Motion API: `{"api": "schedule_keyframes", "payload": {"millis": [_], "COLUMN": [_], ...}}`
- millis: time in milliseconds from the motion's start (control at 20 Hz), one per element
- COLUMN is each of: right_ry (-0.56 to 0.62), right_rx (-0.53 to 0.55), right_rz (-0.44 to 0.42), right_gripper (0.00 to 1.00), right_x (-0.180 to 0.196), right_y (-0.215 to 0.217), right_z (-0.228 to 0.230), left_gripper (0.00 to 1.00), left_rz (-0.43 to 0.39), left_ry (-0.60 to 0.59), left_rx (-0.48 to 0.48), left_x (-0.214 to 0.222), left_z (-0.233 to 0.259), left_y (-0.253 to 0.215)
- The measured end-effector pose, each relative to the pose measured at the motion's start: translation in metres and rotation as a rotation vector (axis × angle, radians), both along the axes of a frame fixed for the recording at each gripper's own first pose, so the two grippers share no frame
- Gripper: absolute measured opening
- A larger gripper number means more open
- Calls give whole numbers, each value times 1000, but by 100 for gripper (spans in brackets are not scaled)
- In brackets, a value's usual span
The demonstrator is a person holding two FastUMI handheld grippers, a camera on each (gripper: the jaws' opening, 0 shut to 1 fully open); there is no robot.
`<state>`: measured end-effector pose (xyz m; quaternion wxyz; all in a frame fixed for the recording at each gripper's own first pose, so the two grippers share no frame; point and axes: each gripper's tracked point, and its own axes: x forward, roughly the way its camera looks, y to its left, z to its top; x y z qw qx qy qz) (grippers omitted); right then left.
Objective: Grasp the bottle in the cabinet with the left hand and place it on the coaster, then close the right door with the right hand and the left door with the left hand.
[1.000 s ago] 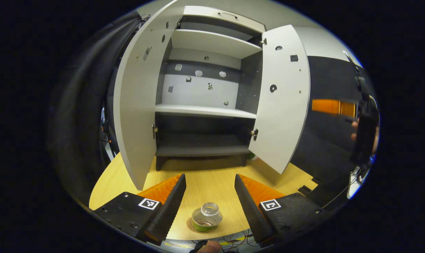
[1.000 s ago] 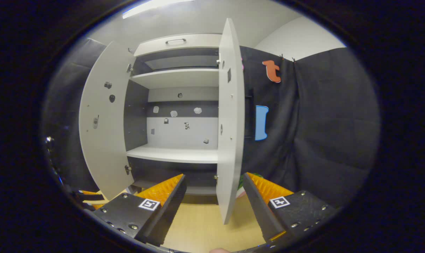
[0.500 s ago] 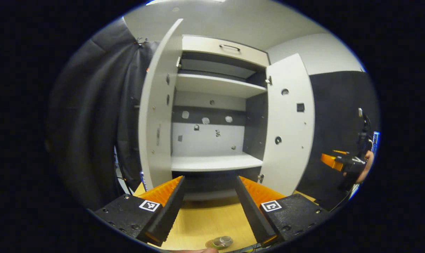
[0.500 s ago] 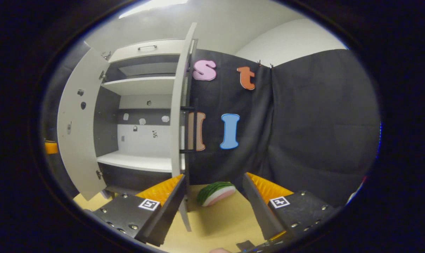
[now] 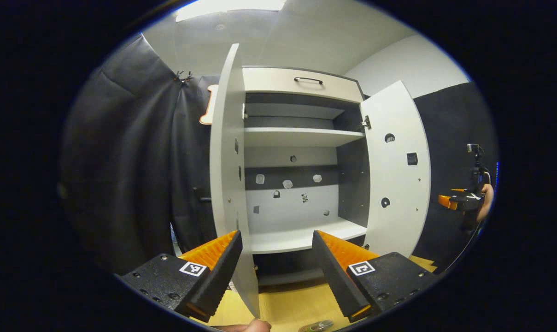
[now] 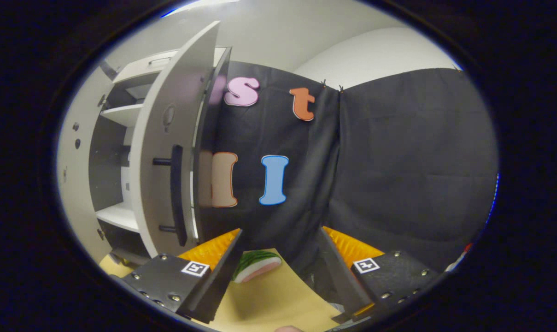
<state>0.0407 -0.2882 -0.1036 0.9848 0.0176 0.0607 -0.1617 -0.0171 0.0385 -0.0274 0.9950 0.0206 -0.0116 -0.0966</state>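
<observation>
Left gripper [image 5: 276, 269] raised, level, pointing forward — 2 fingers spread wide, nothing between them. Right gripper [image 6: 278, 272] also up and level, fingers wide apart, holding nothing. In the left gripper view the right gripper [image 5: 458, 202] sits far off to the right, a hand [image 5: 484, 207] gripping it.

Open left door [image 5: 226, 161] edge-on ahead, bare shelves [image 5: 301, 237] beyond, right door [image 5: 395, 170] ajar.

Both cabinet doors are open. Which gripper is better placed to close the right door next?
Right. The right gripper is outside the right door, near its handle, jaws open. The left gripper faces the left door.
</observation>
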Motion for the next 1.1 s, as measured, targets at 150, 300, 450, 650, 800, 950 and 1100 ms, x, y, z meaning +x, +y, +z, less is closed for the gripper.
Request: {"api": "schedule_keyframes", "payload": {"millis": [150, 300, 450, 650, 800, 950, 1100], "right_ry": [16, 42, -18, -13, -17, -29, -25], "right_rx": [47, -5, -44, -9, 20, -19, -18], "right_rz": [7, 65, 206, 263, 297, 253, 191], "right_gripper": [98, 98, 98, 72, 69, 69, 69], "right_x": [22, 37, 57, 53, 56, 51, 48], "right_y": [-3, 13, 60, 96, 119, 121, 120], "right_z": [0, 5, 25, 24, 25, 29, 28], "left_gripper": [96, 95, 97, 97, 97, 97, 97], "left_rz": [7, -19, -27, 9, 21, 11, -3], "left_ry": [-8, 13, 10, 30, 35, 43, 32], "left_rx": [-7, -69, -126, -92, -32, -57, -99], "left_x": [1, 4, 0, -16, -20, -23, -32], "left_z": [8, 5, 0, -9, -9, -6, 0], "left_y": [5, -1, 3, 22, 33, 30, 30]}}
